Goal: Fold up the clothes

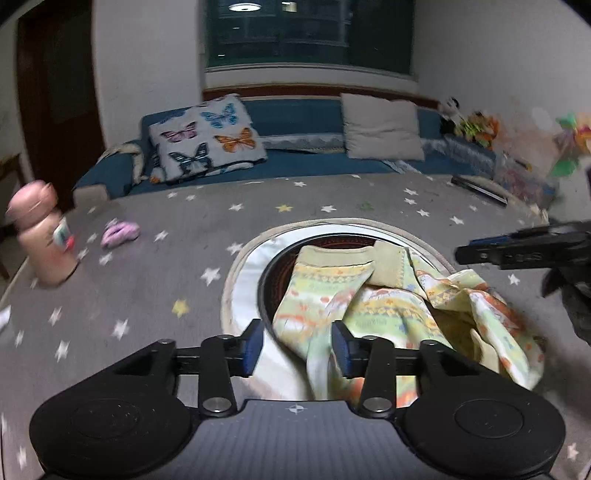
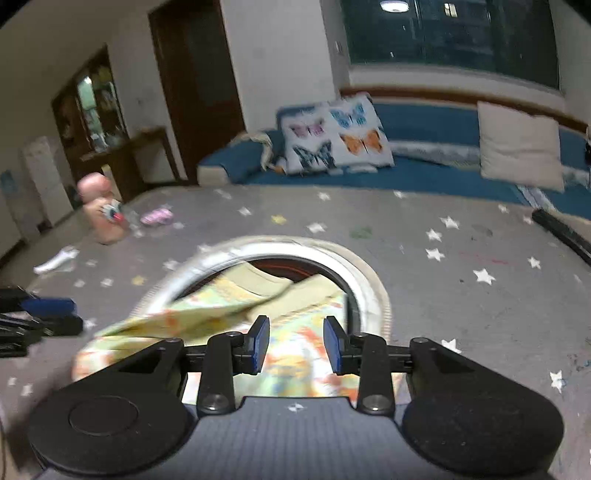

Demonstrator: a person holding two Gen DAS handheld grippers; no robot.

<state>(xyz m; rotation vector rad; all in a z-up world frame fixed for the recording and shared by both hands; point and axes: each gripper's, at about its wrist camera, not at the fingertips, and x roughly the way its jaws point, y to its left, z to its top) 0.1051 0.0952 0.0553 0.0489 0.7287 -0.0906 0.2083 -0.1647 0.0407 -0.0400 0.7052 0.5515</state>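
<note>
Both wrist cameras are looking forward and slightly down, low and close over the star-printed grey cover (image 1: 155, 295), facing the blue sofa (image 1: 295, 166) and dark window (image 2: 443, 33). The right view is sitting further right, and both are sharing the butterfly cushion (image 2: 332, 133).
</note>
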